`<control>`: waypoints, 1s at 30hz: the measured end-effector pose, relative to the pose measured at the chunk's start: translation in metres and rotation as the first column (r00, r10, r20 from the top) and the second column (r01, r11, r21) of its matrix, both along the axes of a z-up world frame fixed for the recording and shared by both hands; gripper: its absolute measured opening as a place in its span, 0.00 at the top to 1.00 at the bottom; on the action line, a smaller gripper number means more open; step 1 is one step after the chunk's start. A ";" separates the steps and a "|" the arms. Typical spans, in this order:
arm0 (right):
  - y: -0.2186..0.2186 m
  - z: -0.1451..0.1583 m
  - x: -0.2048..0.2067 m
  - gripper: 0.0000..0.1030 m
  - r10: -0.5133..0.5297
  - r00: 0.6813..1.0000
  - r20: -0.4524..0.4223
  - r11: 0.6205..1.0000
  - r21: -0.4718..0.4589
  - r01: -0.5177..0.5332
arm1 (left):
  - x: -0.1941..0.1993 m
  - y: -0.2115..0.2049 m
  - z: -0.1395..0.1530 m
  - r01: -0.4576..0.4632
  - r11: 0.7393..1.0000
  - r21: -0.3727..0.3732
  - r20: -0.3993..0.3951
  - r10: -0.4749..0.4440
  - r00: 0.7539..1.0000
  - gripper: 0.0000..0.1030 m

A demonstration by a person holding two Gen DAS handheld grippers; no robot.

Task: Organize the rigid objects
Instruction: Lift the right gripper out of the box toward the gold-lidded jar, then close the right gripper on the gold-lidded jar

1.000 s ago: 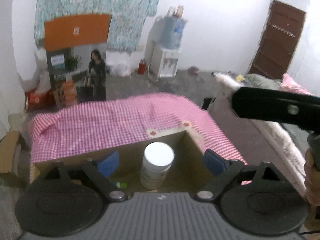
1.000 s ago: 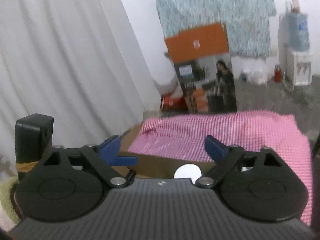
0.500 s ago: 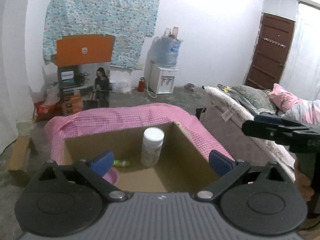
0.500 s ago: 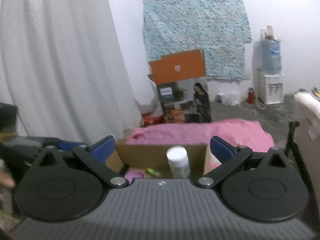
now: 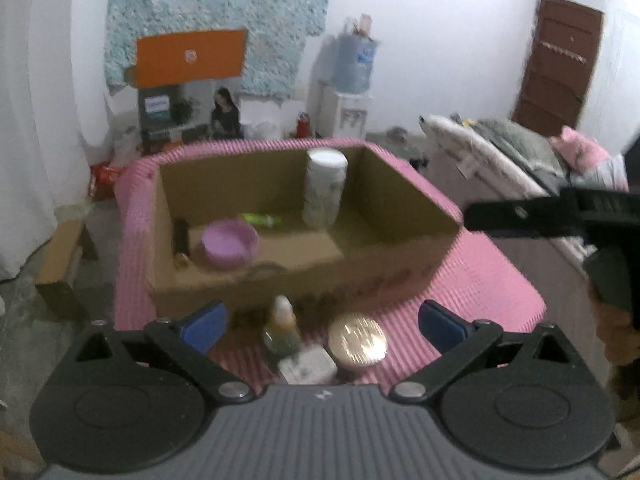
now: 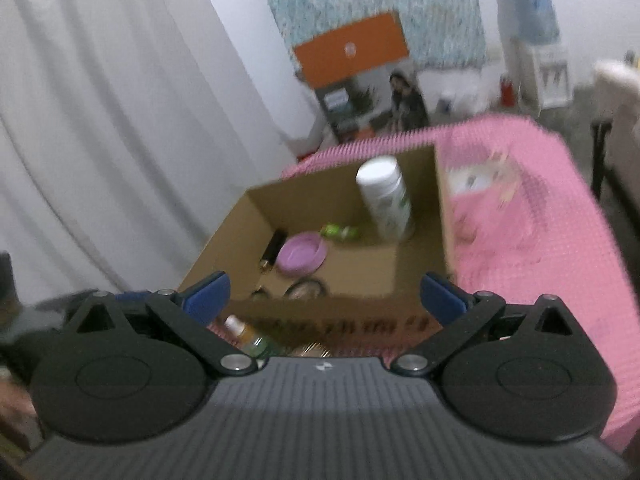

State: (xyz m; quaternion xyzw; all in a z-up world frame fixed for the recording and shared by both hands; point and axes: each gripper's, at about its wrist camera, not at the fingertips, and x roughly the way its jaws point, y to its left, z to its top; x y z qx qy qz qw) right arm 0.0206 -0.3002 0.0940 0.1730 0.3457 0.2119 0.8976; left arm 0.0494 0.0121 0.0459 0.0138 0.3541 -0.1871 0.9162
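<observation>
Home bedroom: bed w/ pillows (image 5: 520,152), water dispenser (image 5: 348,92), wooden door (image 5: 556,68).

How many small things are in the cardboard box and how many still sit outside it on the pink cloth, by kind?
In the cardboard box:
White jar: 1
Purple bowl: 1
Green tube: 1
Dark stick-like item: 1
On the pink cloth, outside the box:
Small bottle: 1
Gold-lidded jar: 1
White packet: 1
Total: 7, though blur may hide more.

Box print (image 6: 340,326) smeared; small bottle (image 6: 248,338) half hidden.
</observation>
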 end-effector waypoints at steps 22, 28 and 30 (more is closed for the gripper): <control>0.033 -0.088 0.051 0.40 0.141 0.949 -0.280 0.989 0.084 -0.123 | 0.024 -0.084 -0.072 0.216 0.933 0.286 -0.052 -0.210 0.976 0.22; 0.035 -0.100 0.062 0.54 0.190 0.929 -0.318 0.979 0.126 -0.157 | 0.033 -0.088 -0.076 0.215 0.923 0.319 -0.083 -0.199 0.977 0.27; 0.037 -0.102 0.064 0.57 0.200 0.925 -0.323 0.977 0.130 -0.166 | 0.036 -0.089 -0.078 0.218 0.922 0.321 -0.101 -0.196 0.975 0.29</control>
